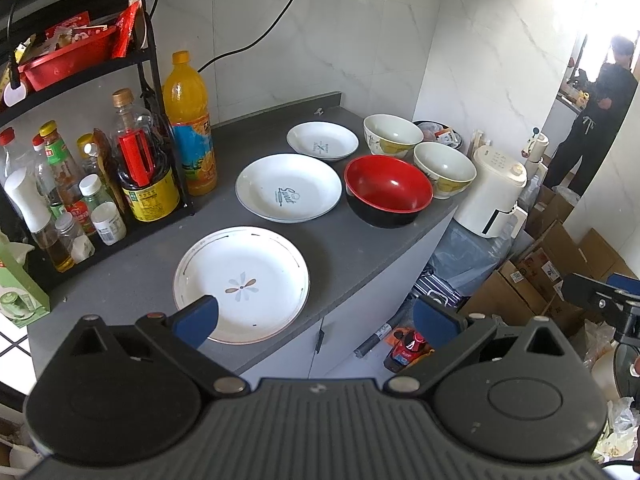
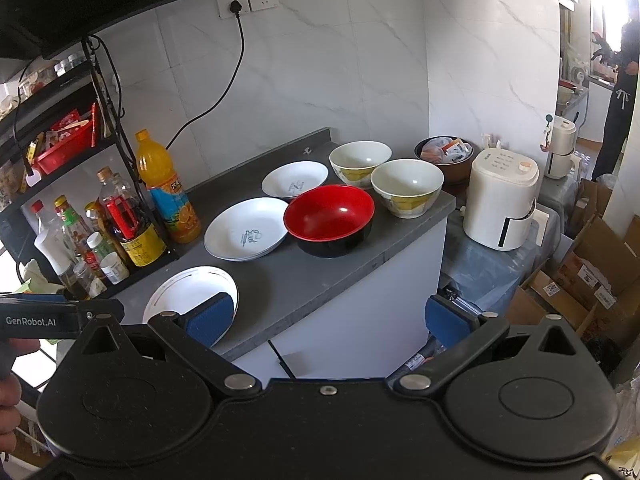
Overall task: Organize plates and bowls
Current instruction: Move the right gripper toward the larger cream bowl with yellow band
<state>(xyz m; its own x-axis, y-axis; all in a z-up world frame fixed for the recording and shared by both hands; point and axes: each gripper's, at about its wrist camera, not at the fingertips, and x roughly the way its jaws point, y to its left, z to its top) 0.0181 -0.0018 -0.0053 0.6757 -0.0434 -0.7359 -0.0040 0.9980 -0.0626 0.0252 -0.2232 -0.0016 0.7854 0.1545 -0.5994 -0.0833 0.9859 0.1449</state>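
1. Both grippers hang back off the front edge of the grey counter (image 1: 352, 248), above and short of the crockery, which to my eye is a survey position before anything is picked.
2. The left gripper (image 1: 316, 318) has its blue pads spread wide with nothing between them; one pad overlaps the flower-pattern plate (image 1: 248, 276) in the view, but I cannot tell whether it touches it.
3. The right gripper (image 2: 328, 316) is likewise wide open and empty, its left pad showing over that same plate (image 2: 188, 292).
4. Plates: three, strung in a loose line from the front edge toward the wall. These are the flower-pattern plate nearest, the lettered plate (image 1: 288, 188) in the middle, and a smaller white plate (image 1: 322, 141) at the back. All three lie flat and apart, so none is stacked yet.
5. Bowls: three, grouped to the right of the plates. These are one red bowl (image 1: 388, 190), black outside, just beside the lettered plate, and two cream bowls with yellow pattern (image 1: 393, 133) (image 1: 444, 168) behind it. All are upright and un-nested.
6. I judge that the flat, graded plates suit stacking by size, and the matching cream pair would nest.
7. Off the counter's right end stands one white air fryer (image 1: 496, 190).
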